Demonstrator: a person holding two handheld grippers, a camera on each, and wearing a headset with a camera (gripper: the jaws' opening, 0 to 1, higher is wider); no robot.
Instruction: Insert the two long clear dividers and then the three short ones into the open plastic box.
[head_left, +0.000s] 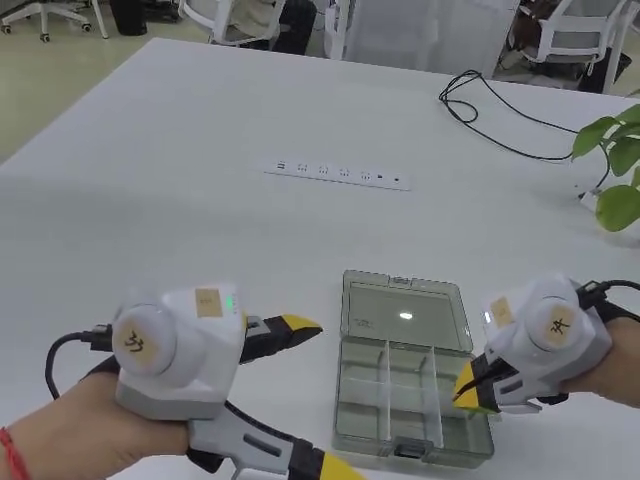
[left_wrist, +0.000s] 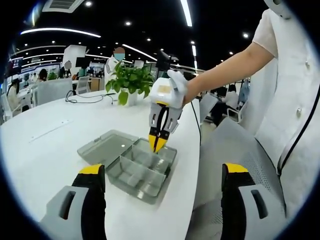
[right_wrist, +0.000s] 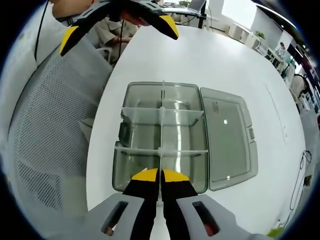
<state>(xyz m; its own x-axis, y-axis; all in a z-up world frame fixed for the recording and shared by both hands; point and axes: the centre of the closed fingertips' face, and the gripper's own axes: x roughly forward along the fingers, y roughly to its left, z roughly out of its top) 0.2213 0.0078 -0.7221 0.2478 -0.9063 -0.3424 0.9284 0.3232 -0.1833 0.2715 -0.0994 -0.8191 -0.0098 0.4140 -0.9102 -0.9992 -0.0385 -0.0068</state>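
Note:
The open clear plastic box (head_left: 352, 400) lies near the table's front edge, its lid (head_left: 405, 315) folded flat behind the tray. Two long clear dividers (right_wrist: 160, 111) stand in the tray (right_wrist: 120, 170). A short clear divider (right_wrist: 161, 127) runs across them. My right gripper (head_left: 470, 388) is at the tray's right wall, shut on the near end of that short divider (right_wrist: 160, 176). My left gripper (head_left: 320, 398) hovers wide open left of the box, holding nothing. In the left gripper view its fingertips (left_wrist: 93, 170) frame the box (left_wrist: 130, 170) and the right gripper (left_wrist: 158, 144).
A white power strip (head_left: 338, 173) lies mid-table, a black cable (head_left: 500, 115) at the back right, and a green plant (head_left: 615, 165) at the right edge. The table's front edge is just below the box. Office chairs stand beyond the table.

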